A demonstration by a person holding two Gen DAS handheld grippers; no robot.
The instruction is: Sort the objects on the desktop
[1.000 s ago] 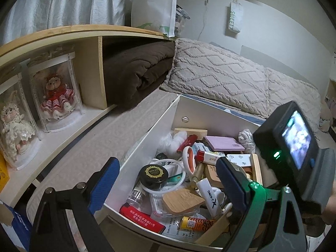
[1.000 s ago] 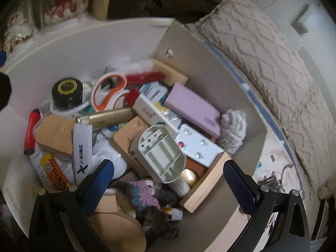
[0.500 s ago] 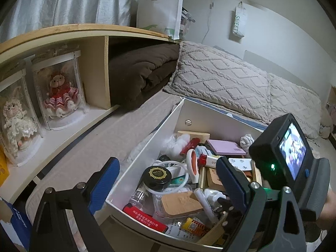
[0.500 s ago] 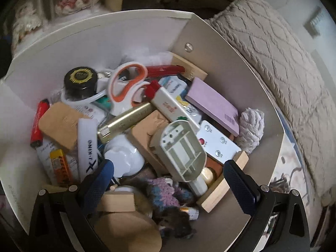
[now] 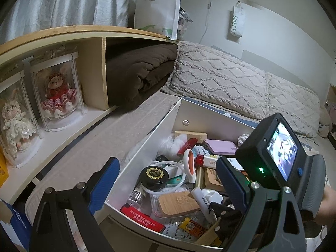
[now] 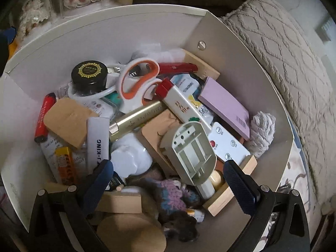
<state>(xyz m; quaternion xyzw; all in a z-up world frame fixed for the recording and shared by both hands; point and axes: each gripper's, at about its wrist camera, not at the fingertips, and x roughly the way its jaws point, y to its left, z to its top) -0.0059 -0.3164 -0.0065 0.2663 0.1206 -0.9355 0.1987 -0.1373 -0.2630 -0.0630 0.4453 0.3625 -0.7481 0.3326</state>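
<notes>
where box (image 6: 147,29) holds scissors (image 6: 136,84)

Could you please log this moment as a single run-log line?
phase: reaching | right tool: open, over white box clutter, nothing held | left tool: open, empty, beside box

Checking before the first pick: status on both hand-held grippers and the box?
Left hand-held gripper open, empty, beside box. Right hand-held gripper open, empty, over clutter. White box packed; beige plastic holder between right fingers, unpinched.

A grey quilted bed surface (image 5: 105,145) carries the white box (image 5: 147,145) of clutter, with knit-patterned pillows (image 5: 231,84) behind it and what looks like a folded brown blanket (image 5: 138,71) (partly under the shelf).
</notes>
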